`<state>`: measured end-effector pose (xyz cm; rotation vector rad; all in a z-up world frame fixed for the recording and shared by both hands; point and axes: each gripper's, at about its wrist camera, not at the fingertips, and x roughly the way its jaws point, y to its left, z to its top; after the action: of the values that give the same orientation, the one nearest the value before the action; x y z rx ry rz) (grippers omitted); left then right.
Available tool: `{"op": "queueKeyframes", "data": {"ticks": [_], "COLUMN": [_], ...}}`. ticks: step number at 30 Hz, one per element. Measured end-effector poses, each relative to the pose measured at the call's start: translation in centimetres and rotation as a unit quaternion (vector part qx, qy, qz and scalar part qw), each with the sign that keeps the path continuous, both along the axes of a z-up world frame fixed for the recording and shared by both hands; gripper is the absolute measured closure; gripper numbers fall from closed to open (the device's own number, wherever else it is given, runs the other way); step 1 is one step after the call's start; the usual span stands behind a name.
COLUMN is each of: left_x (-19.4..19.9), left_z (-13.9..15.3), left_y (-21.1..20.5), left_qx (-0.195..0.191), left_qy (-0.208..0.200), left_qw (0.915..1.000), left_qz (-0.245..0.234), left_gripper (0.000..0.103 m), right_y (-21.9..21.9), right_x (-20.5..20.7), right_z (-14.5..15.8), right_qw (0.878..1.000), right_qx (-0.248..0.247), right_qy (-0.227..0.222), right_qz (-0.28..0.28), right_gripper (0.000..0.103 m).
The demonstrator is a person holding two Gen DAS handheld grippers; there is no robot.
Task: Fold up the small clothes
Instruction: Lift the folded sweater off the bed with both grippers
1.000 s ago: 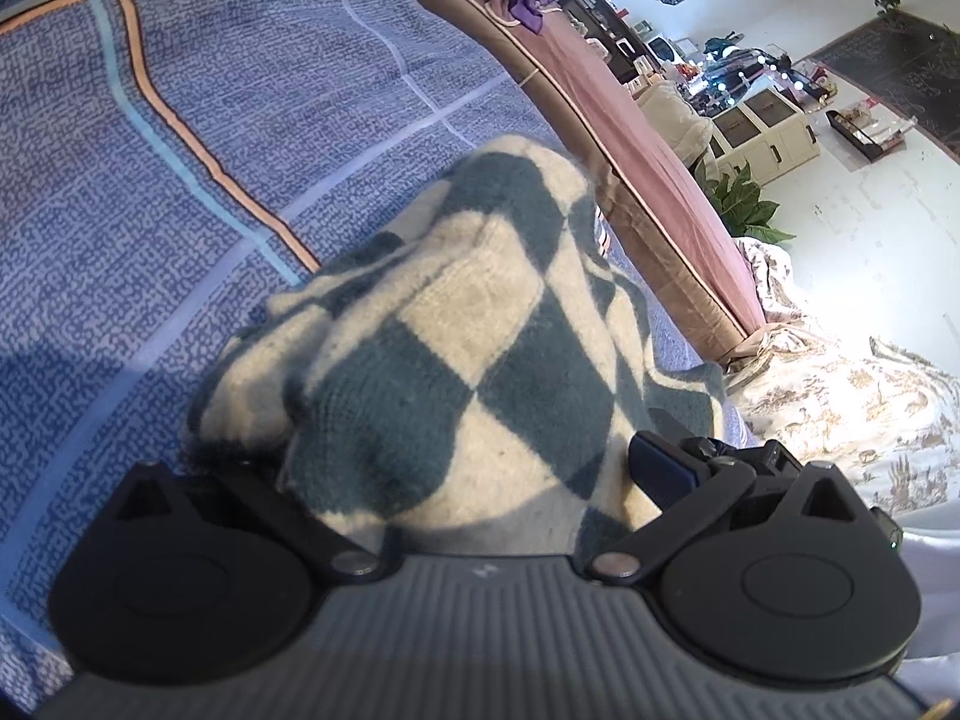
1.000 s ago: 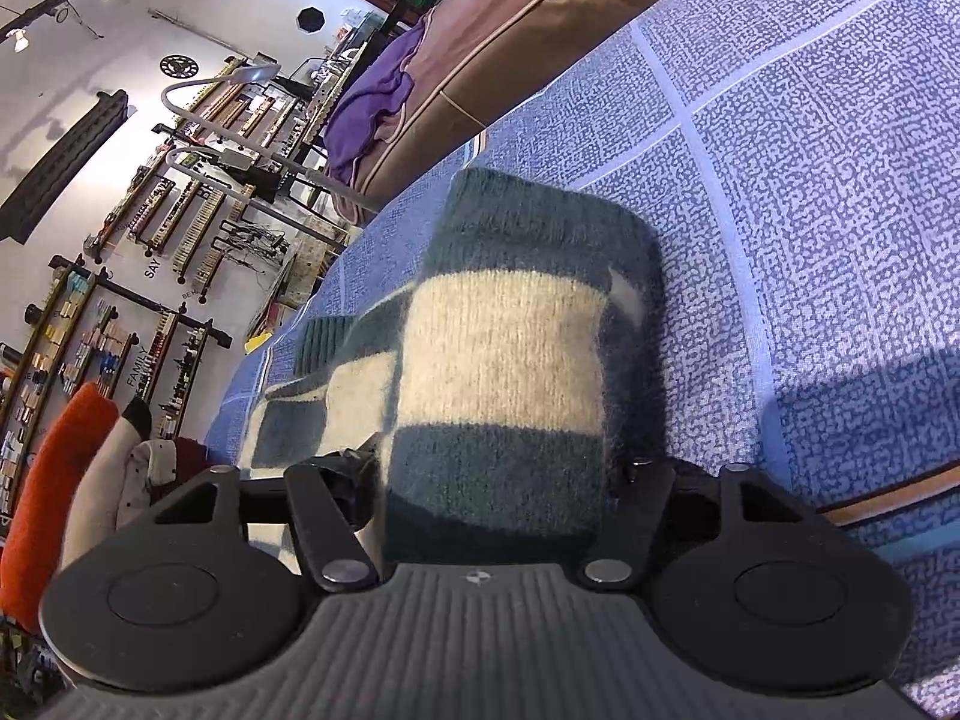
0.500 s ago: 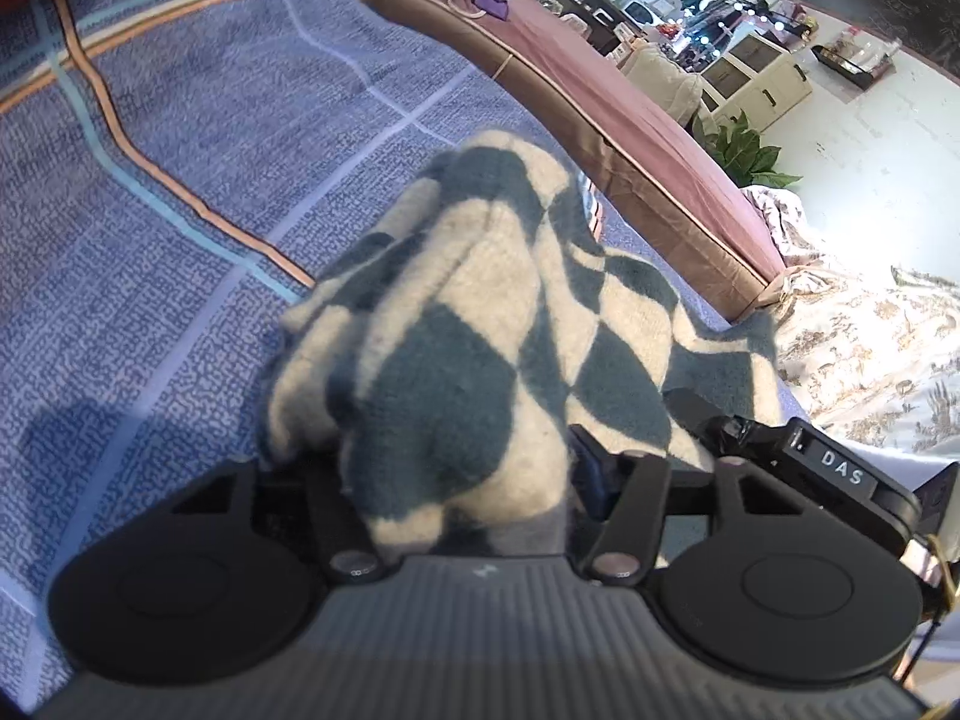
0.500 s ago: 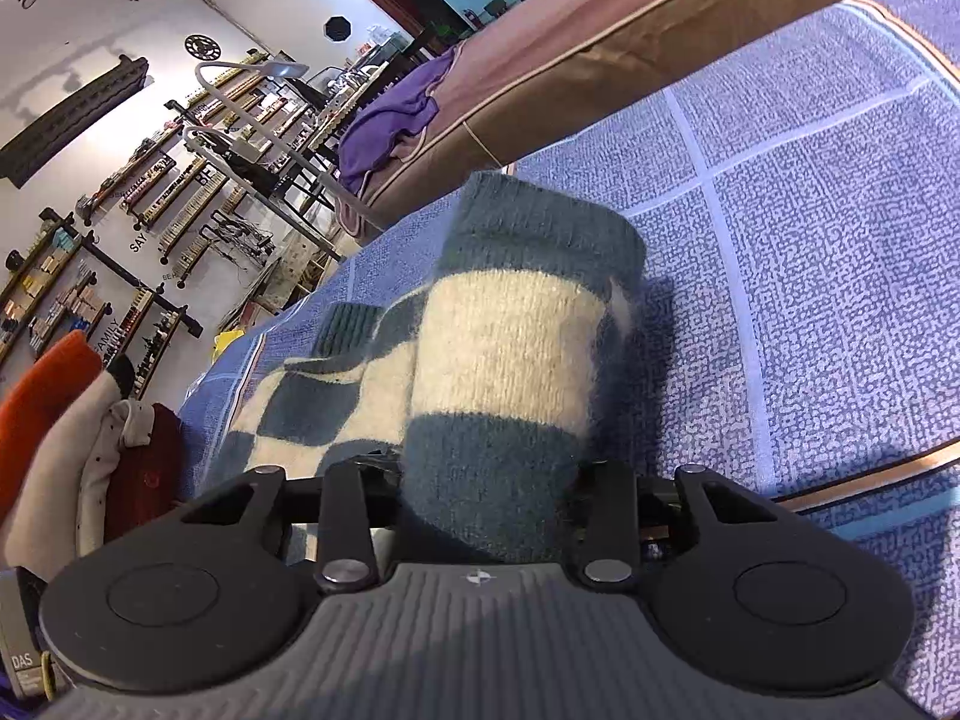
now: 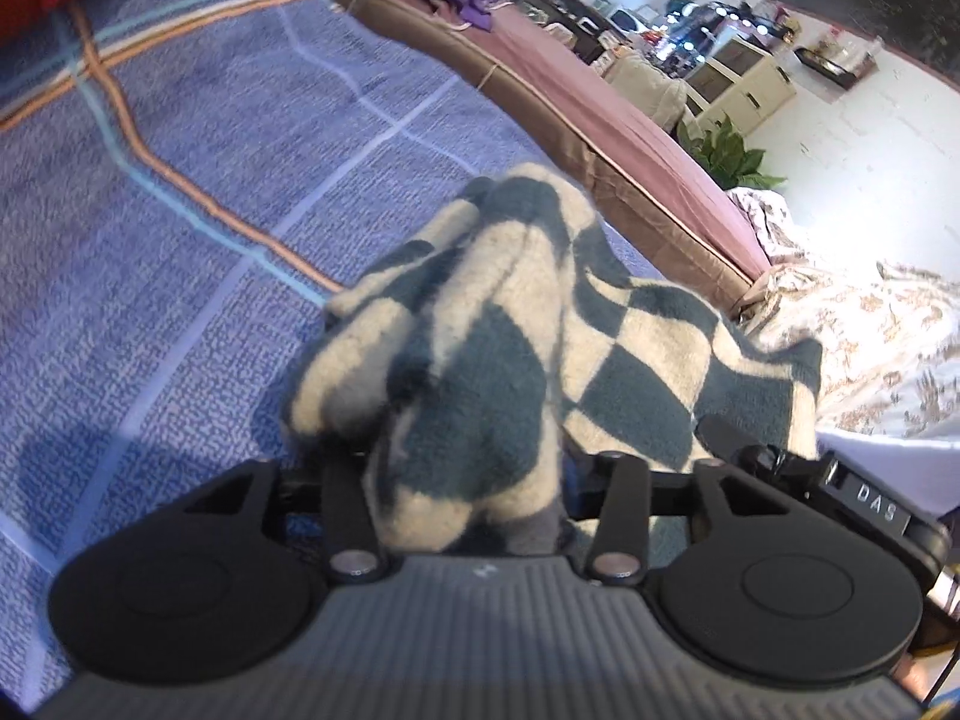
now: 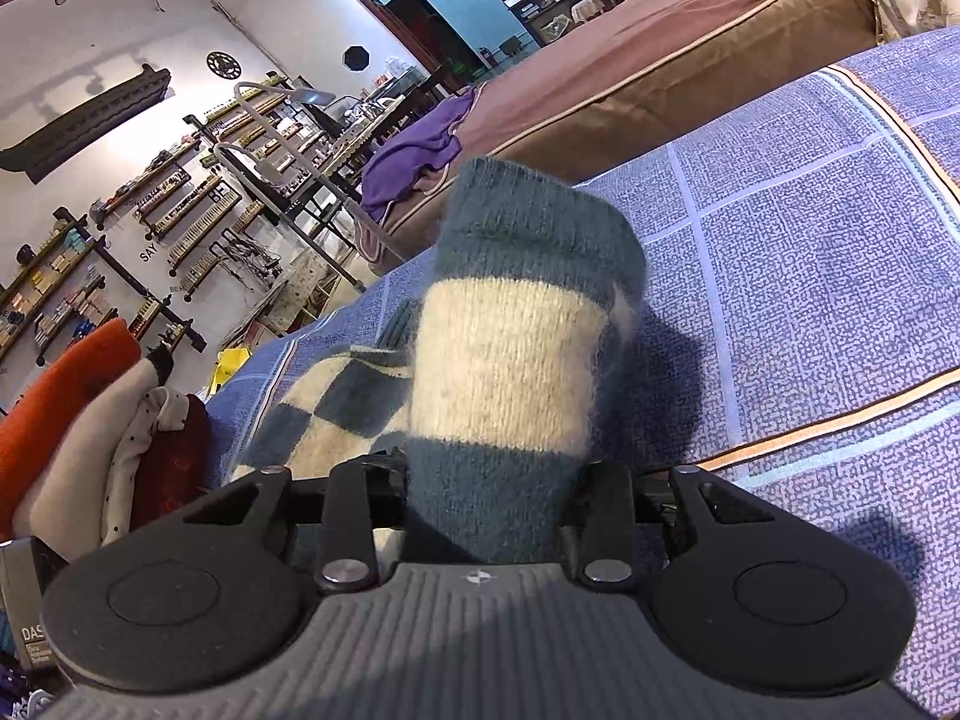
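Bare blue patterned bedspread [image 5: 180, 228] lies open to the left of the checked knit garment [image 5: 498, 372], and more lies open to its right in the right wrist view. A brown mattress edge [image 6: 630, 96] borders the far side. A stack of clothes [image 6: 102, 420] blocks the near-left corner there.

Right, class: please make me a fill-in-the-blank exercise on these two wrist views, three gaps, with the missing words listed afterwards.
1. Both hand-held grippers are shut on the same checked ____.
2. The left hand-held gripper pinches bunched fabric above a bedspread whose main colour is ____.
3. In the right hand-held gripper, the cloth's top end is a dark ____ band.

Missing words: sweater; blue; teal
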<state>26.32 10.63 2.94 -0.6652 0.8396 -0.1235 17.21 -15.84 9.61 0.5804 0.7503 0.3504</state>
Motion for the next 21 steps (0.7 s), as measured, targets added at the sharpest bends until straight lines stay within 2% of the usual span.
{"op": "queueKeyframes", "data": {"ticks": [1, 7, 8, 11, 13, 15, 16, 17, 18, 19, 21], "left_x": [0.1, 1.0, 1.4, 1.9, 1.9, 1.5, 1.1, 0.6, 0.1, -0.4, -1.4], "left_z": [-0.4, -1.8, -1.9, -2.1, -2.1, -1.9, -1.9, -1.5, -0.8, 0.0, 1.6], "left_y": [0.4, 1.6, 1.7, 1.4, 1.1, 0.9, 0.9, 0.8, 0.2, -0.8, -3.2], "left_qx": [-0.007, -0.031, -0.033, -0.024, -0.006, -0.011, -0.023, -0.014, 0.011, 0.054, 0.141], "left_qy": [0.005, -0.008, -0.015, -0.033, -0.038, -0.041, -0.045, -0.048, -0.054, -0.065, -0.088], "left_qw": [1.0000, 0.9995, 0.9994, 0.9992, 0.9992, 0.9990, 0.9987, 0.9987, 0.9985, 0.9964, 0.9856], "left_qz": [0.004, 0.001, -0.002, -0.007, -0.010, -0.014, -0.011, -0.004, -0.004, -0.011, -0.031], "left_gripper": [0.039, 0.022, 0.016, 0.013, 0.021, 0.055, 0.061, 0.067, 0.070, 0.071, 0.074], "right_y": [-0.1, 0.0, 0.0, -0.3, -0.3, -0.1, -0.1, -0.3, -0.4, -0.4, -0.3], "right_x": [0.3, 1.8, 1.9, 1.9, 1.8, 1.6, 1.5, 1.4, 1.4, 1.4, 1.4], "right_z": [-0.2, -1.0, -1.1, -1.4, -1.5, -1.5, -1.6, -1.8, -1.9, -1.9, -1.9], "right_qw": [1.000, 1.000, 1.000, 1.000, 1.000, 1.000, 1.000, 1.000, 1.000, 1.000, 1.000], "right_qx": [0.002, -0.006, -0.002, 0.007, 0.008, 0.008, 0.007, 0.007, 0.009, 0.011, 0.010], "right_qy": [0.003, 0.009, 0.012, 0.017, 0.020, 0.020, 0.021, 0.021, 0.021, 0.021, 0.021], "right_qz": [0.000, 0.012, 0.011, 0.008, 0.008, 0.009, 0.010, 0.010, 0.010, 0.010, 0.008], "right_gripper": [0.041, 0.040, 0.040, 0.040, 0.040, 0.040, 0.040, 0.039, 0.039, 0.039, 0.039]}}
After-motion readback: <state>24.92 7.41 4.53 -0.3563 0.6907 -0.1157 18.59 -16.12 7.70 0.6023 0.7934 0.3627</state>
